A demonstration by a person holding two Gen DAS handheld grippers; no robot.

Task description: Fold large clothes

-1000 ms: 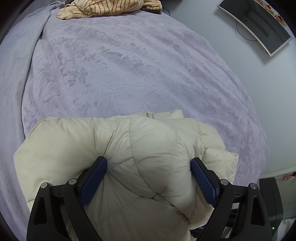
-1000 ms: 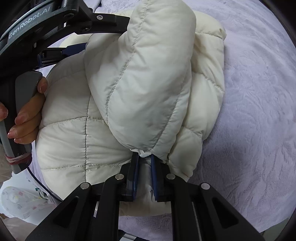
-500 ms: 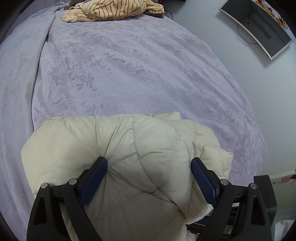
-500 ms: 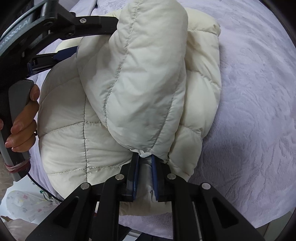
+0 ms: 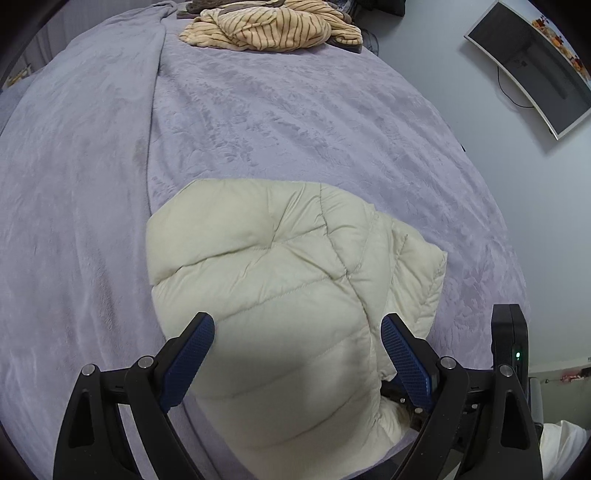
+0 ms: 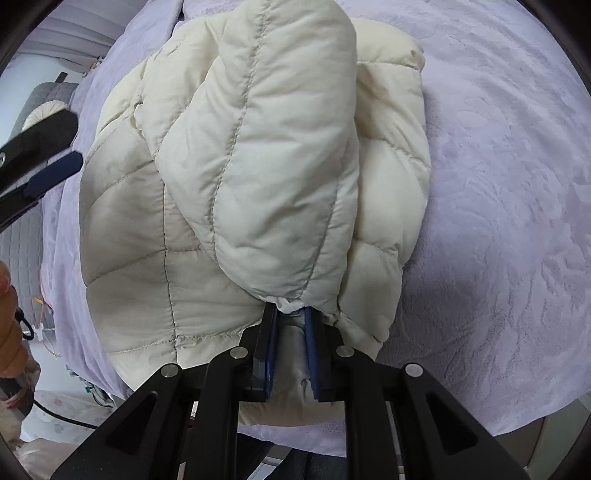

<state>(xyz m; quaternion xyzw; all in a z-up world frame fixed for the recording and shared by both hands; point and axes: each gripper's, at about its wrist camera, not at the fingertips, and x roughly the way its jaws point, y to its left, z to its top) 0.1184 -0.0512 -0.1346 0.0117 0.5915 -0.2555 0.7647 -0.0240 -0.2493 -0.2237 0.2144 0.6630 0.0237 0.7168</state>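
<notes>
Right gripper pinches the sleeve cuff of one cream puffer jacket, bundled on the bed just ahead. Left gripper gapes wide above it, holding nothing. Risk: puffy layers spring apart if my pinch slips off. One striped garment far ahead.

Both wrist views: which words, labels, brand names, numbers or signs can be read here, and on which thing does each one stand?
None: no readable text in either view.
Wall screen: dark, with a coloured strip along its edge, too small to read.
Cream puffer jacket, striped garment and the hand-held gripper frames: no visible label or print.
</notes>
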